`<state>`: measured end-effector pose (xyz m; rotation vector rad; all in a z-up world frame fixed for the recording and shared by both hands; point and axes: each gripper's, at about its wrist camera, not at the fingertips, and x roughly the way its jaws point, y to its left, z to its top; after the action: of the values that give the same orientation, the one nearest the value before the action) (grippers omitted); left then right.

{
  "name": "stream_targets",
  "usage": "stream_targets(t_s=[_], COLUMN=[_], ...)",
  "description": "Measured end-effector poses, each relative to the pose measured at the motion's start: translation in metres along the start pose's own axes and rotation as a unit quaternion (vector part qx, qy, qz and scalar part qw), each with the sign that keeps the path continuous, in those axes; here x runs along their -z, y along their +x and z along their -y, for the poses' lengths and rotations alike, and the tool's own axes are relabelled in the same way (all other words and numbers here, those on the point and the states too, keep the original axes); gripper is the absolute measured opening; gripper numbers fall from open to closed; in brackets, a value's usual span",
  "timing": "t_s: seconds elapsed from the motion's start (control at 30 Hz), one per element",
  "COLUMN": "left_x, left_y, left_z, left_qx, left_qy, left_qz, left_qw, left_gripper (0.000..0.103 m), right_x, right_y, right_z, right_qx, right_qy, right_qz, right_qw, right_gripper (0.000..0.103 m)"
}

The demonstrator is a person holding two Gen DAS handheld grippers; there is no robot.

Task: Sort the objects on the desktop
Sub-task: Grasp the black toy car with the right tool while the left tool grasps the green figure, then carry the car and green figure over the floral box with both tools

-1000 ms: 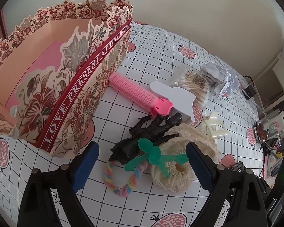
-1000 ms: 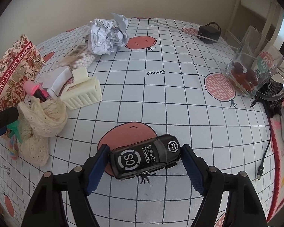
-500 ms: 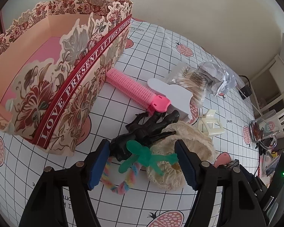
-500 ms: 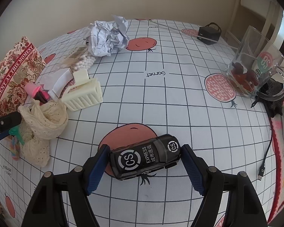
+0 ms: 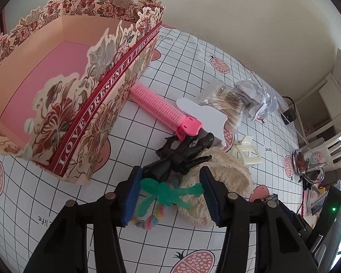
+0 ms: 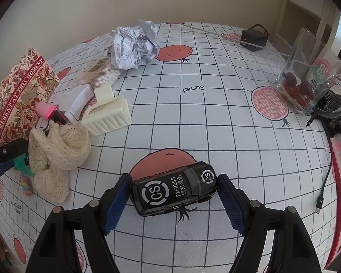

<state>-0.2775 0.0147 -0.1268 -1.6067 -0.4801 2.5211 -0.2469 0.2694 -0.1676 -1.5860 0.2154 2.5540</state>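
Observation:
My left gripper [image 5: 170, 177] hangs over a pile beside the floral paper box [image 5: 97, 104]. Its jaws are closing around a green rubbery figure [image 5: 170, 192], which lies between the pads on a pastel hair tie [image 5: 147, 220]; I see no firm press on it. A black plastic toy [image 5: 179, 154] and a cream lace cloth [image 5: 227, 175] lie just beyond. My right gripper [image 6: 174, 177] is shut lengthwise on a black toy car [image 6: 172, 191] that rests on the checked tablecloth.
A pink hair roller [image 5: 161, 109], white card [image 5: 204, 116], bag of cotton swabs [image 5: 225, 100], crumpled paper [image 6: 134, 45] and cream claw clip [image 6: 106, 113] lie near the box. A glass mug [image 6: 307, 79], black charger [image 6: 253, 38] and cable [image 6: 325, 186] are to the right.
The left jaws have narrowed from wide open to just around the green figure. The right gripper and the toy car have not moved.

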Motion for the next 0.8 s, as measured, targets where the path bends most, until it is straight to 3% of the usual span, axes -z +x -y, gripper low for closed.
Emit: stream_targets(t_s=[0.8], left_x=[-0.006], left_y=[-0.038], left_z=[0.010], left_qx=[0.054], left_qy=[-0.006], left_qz=[0.038], left_qw=[0.9978], left_gripper=[0.054], right_x=[-0.030], right_y=[-0.048], right_z=[-0.005], right_qx=[-0.019], right_qy=[0.045], right_qz=[0.060], right_qw=[0.997], right_gripper=[0.079])
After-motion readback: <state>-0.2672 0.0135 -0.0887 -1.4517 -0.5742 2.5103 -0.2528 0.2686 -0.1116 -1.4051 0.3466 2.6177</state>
